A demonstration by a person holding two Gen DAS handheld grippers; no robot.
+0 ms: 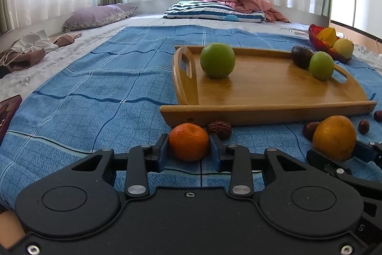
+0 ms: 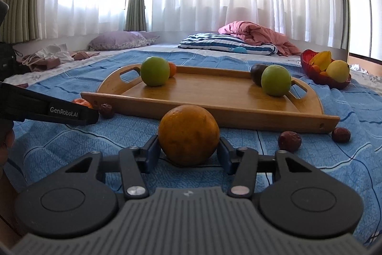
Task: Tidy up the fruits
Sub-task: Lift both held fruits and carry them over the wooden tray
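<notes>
Two grips now: left gripper (image 1: 189,146) clamped on small mandarin (image 1: 189,141); right gripper (image 2: 188,147) clamped on big orange (image 2: 188,134). Wooden tray (image 2: 238,115) just beyond both fingertips.

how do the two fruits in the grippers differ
The mandarin in the left gripper is smaller and deeper orange; the orange in the right gripper is bigger and duller, yellowish. The mandarin sits beside a red date; the orange sits apart from its nearest dates. Both rest on the blue cloth, pads on each side.
</notes>
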